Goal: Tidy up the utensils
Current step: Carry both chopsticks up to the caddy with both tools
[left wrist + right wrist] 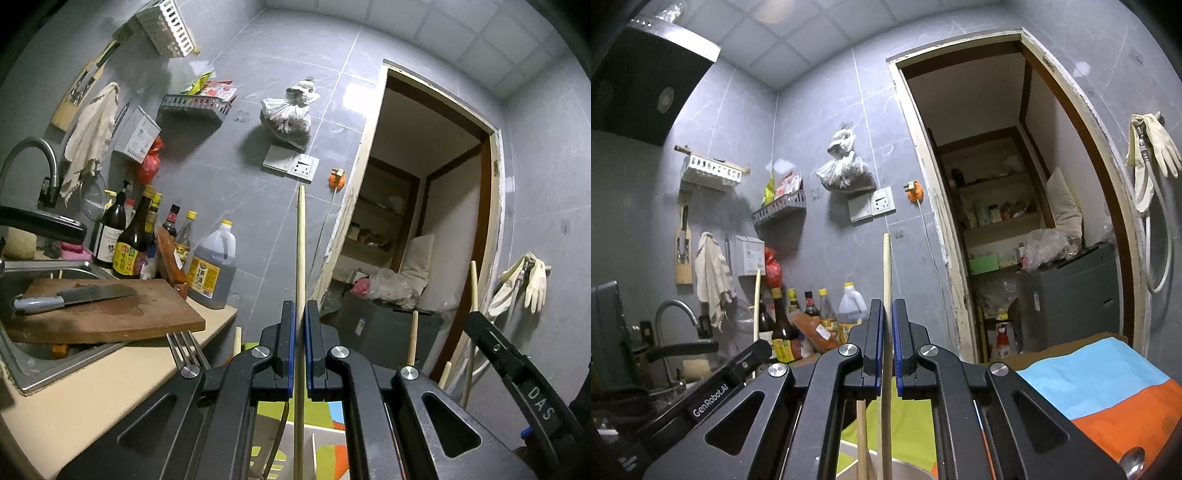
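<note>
Both tongs clench upright chopsticks — left gripper on one chopstick, right gripper on another.

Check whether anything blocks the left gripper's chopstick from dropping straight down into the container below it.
Nothing visible does. The left gripper grips the pale wooden chopstick upright; its lower end already reaches the grey container's rim below.

Grey tiles cover the wall. The cutting board is reddish brown, the desk beige. A cloth shows sky-blue and orange blocks beside lime green. Both grippers' jaws carry blue pads.
</note>
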Motion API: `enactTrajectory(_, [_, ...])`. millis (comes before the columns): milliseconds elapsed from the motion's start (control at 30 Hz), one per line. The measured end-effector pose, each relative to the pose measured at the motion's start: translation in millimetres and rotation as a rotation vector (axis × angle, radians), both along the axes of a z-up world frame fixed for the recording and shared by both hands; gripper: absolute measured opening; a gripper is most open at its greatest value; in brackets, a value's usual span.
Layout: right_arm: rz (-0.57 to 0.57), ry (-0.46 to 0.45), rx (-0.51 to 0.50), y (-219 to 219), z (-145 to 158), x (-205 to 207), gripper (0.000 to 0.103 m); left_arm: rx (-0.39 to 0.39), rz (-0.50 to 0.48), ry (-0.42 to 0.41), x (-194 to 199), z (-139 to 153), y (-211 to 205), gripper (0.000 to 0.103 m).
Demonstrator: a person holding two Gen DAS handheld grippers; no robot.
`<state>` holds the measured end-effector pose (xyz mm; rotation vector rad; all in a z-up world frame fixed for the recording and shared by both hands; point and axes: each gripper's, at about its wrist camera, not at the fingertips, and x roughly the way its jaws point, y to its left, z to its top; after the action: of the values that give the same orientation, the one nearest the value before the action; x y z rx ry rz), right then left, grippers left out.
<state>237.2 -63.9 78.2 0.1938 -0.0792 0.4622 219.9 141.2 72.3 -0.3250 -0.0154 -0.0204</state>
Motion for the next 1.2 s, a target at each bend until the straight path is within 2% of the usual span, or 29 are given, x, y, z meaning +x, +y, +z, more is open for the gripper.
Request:
enactTrajectory(467, [0.02,0.053,-0.058,13,-19,0,0.003,0.053,-0.017,0.06,0,-14,-13,0.003])
enactTrajectory(1100, [0.026,0.077,-0.07,13,-26,4,0.005,0.033,-0.022,0.087,-4,-18,-9,0.004])
enactTrajectory(1200, [0.024,0.077,-0.069,13,-27,4,0.006,0.031,-0.024,0.079,-6,-18,-9,0.009])
